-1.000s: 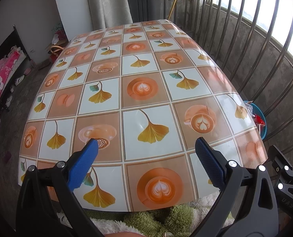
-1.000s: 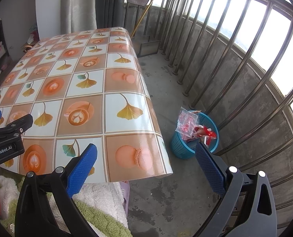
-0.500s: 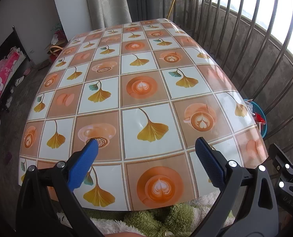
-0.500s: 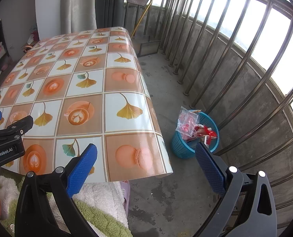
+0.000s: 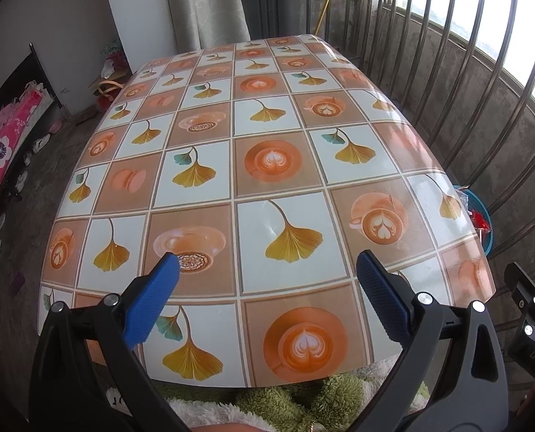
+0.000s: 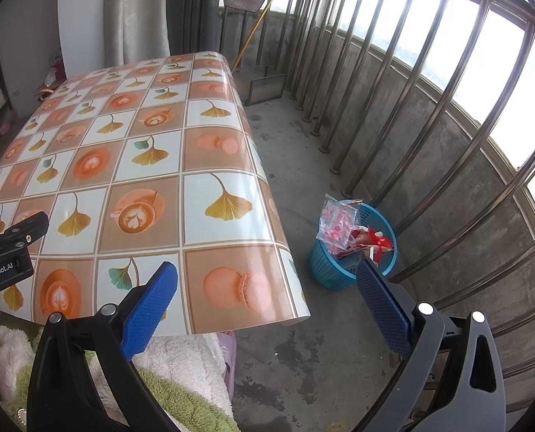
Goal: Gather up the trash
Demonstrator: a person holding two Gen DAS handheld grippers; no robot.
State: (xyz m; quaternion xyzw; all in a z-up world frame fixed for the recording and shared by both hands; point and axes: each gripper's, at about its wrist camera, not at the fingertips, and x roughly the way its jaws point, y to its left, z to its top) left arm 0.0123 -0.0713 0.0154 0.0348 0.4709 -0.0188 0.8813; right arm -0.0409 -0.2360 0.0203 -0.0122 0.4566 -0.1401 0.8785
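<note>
— Looking across the table [image 5: 404, 151], I find nothing lying on its patterned cloth. Where has the trash got to?

— It sits in the blue basket [image 6: 325, 266] on the concrete floor, off the table's right edge near the front corner and close to the railing [image 6: 422, 115]. A clear wrapper with pink print [image 6: 336, 223] pokes above the rim, and red-and-white packaging [image 6: 373, 239] lies beside it, inside the basket.

— And the grippers?

— The left gripper [image 5: 267, 284] hovers over the table's near edge, jaws spread wide, nothing between them. The right gripper [image 6: 267, 288] hangs over the front right corner, equally wide and empty (one blue pad lines up with the basket in its own view, though it is apart from it).

— How would that wrapper handle?

— My guess is thin film: very light, crinkly, slick, and it would collapse under a pinch rather than resist. Taking it by the free upper edge that stands clear of the rim would suit best; a shallow bite might let it slide out. The red packaging looks like soft foil or paper, though the view is too small to be sure.

— Is anything left to gather?

— Judging from both views, I'd say the job looks near its end, since I can spot no loose scraps on the cloth; the floor under the table is hidden.
</note>
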